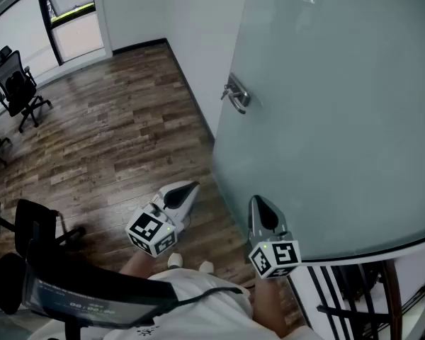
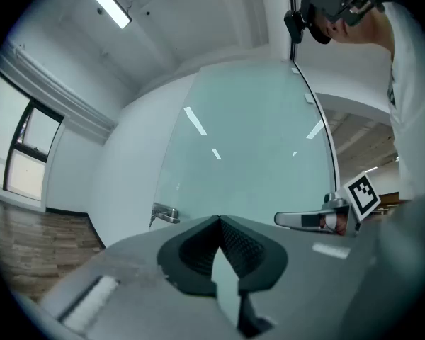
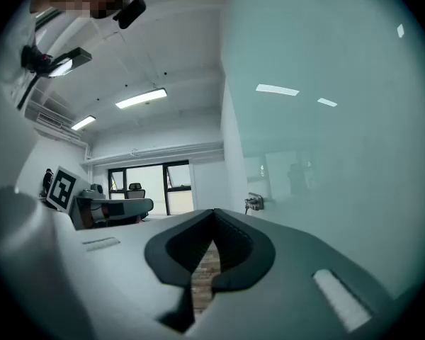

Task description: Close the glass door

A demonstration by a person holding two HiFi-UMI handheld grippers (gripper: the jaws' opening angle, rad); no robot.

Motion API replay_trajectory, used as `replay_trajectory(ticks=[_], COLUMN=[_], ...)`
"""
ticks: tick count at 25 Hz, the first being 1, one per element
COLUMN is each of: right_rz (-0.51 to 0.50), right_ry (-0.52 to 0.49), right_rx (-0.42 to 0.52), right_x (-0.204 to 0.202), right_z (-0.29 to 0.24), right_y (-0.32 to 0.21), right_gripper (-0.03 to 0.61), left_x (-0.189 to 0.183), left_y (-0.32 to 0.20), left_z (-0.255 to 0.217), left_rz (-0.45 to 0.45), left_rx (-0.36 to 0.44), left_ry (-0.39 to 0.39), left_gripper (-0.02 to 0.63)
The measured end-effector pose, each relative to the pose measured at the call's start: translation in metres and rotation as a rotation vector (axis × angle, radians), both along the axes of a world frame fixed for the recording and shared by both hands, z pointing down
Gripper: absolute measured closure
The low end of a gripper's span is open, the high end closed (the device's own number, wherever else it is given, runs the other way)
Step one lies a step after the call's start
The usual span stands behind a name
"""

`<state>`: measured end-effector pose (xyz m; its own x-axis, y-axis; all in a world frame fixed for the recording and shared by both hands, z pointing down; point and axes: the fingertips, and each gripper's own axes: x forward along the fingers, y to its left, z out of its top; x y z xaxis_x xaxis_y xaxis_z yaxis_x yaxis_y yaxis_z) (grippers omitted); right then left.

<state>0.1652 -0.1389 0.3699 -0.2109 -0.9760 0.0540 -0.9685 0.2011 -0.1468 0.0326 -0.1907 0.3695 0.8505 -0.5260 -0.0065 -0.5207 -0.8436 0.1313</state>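
Head view down; gripper views level; all share glass door (image 1: 326, 105).

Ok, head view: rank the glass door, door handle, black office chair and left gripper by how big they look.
1. glass door, by far
2-3. left gripper and black office chair: about alike; the gripper is much nearer the camera, so unranked
4. door handle, smallest

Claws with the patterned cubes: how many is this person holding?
2. The left claw is over the wooden floor, near the edge of the glass door. The right claw is close to the door's glass face. Both are shut, holding nothing.
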Motion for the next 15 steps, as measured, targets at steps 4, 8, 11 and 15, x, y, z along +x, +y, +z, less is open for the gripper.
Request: replay_trajectory(ticks=[4,8,11,15], right_rz=[-0.006,-0.022,-0.068,-0.119], right_ry=[-0.002,-0.01,-0.03,-0.032], right_rx=[-0.002,-0.003,-0.005,0.001], right_x=[0.004,0.011,0.014,0.019], right_z=[0.002,0.005,0.006,0.007], right_y=[0.0,-0.002,0.002,0.008], right_gripper=[0.571,0.571,0.571,0.569], left_x=[0.009,0.019,0.027,0.036], left_y=[0.001,0.0,0.004,0.01], left_z=[0.001,0.005,0.01,0.015], left_rz=[0.017,0.008,0.01,0.01], left_rx=[0.004,-0.003,-0.017,-0.047], left_ry=[-0.019,-0.029,-0.035,-0.044], left_gripper=[0.612,0.612,0.612,0.612])
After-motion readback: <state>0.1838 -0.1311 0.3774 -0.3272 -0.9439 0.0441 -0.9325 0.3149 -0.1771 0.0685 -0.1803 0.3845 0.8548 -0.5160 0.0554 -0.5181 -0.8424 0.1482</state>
